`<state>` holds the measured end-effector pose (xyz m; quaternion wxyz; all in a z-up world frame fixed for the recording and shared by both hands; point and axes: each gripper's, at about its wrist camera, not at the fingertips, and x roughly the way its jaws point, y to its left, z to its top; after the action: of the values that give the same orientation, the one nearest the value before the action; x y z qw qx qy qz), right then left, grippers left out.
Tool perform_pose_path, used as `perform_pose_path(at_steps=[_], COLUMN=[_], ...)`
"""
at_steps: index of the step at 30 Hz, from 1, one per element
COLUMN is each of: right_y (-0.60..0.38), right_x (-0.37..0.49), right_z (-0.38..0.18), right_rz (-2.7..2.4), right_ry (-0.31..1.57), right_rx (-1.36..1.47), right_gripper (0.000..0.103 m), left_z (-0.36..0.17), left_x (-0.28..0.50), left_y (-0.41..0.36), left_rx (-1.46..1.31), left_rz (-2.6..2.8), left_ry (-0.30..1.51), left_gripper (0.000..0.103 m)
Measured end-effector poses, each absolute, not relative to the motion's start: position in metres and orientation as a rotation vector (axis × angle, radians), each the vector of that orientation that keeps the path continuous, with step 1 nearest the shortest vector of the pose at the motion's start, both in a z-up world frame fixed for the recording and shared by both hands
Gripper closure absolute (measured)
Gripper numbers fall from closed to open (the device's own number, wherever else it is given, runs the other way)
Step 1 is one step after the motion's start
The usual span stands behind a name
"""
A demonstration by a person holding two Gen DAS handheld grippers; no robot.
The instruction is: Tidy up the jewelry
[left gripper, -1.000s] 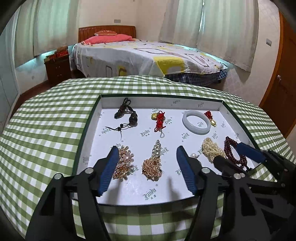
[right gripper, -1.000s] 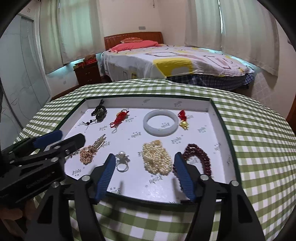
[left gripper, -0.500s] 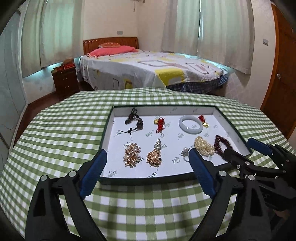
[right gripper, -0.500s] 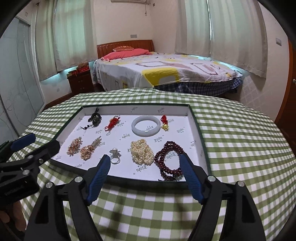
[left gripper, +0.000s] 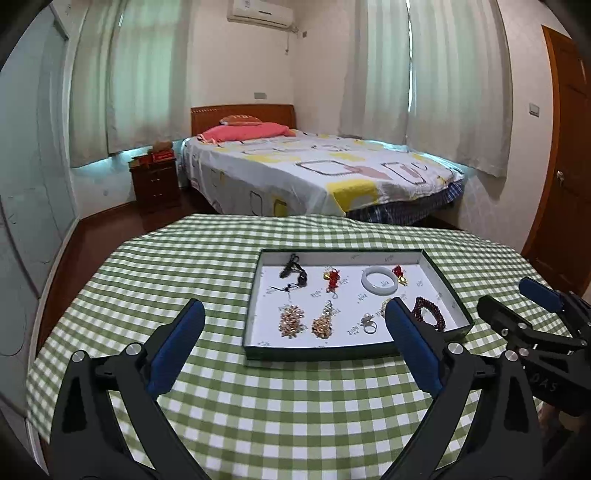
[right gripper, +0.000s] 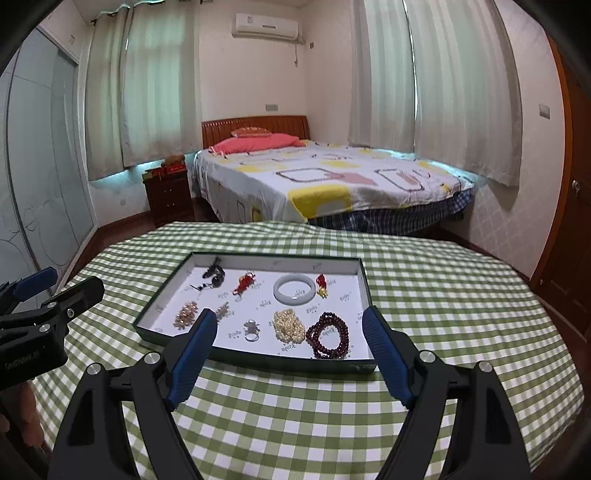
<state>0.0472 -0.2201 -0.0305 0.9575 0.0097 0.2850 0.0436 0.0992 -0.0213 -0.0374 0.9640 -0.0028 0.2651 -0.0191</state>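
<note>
left wrist view: left gripper (left gripper: pixel 295 328) hung over the checked tablecloth (left gripper: pixel 177 266) in front of the tray (left gripper: pixel 258 347), jaws opening wide, nothing between them. right gripper (right gripper: pixel 290 347) sat likewise short of the tray's near rim, jaws also opening, nothing held.

progress, as a judgement: looked essentially done. all the jewelry lay inside the tray in two rows, pieces apart from each other, none loose on the cloth that i could see.

back row, left to right: black cord pendant (right gripper: pixel 214 277), red knot charm (right gripper: pixel 245 282), white bangle (right gripper: pixel 294 289), small red-and-gold charm (right gripper: pixel 321 285).

front row, left to right: rose-gold cluster (right gripper: pixel 186 314), gold tassel piece (left gripper: pixel 324 321) (half hidden behind the right gripper's left finger in the right wrist view), pearl ring (right gripper: pixel 252 330), pearl strand (right gripper: pixel 289 325), dark red bead bracelet (right gripper: pixel 330 335). the bead bracelet lay just beside the pearl strand; couldn't tell if they touched.

what might be left: nothing obvious, maybe a lid, but no lid was in frame.

surroundings, left to right: glass sliding door (right gripper: pixel 40 177), nightstand (right gripper: pixel 168 195), bed (right gripper: pixel 325 181) behind the table, curtains (right gripper: pixel 461 85), wooden door (left gripper: pixel 565 147) at far right. air conditioner (right gripper: pixel 266 24) up on the wall.

obstructions: none on the cloth. each gripper showed at the edge of the other's view, well apart.
</note>
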Motion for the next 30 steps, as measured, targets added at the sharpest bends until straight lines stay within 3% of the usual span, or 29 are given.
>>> perform_pose_path(at_steps=[14,30], right_y=[-0.216,-0.216], right_x=[0.007,-0.009], right_z=[0.011,0.022], right_rz=[0.107,0.107], right_ry=[0.493,0.458], right_rx=[0.01,0.001], right_gripper=[0.023,0.023], left_z=[0.002,0.013], left_x=[0.056,0.04], left_y=[-0.012,-0.008], left_rx=[-0.029,-0.045], left_rz=[-0.034,-0.035], left_ry=[0.473,0.447], left_gripper=[0.005,0.005])
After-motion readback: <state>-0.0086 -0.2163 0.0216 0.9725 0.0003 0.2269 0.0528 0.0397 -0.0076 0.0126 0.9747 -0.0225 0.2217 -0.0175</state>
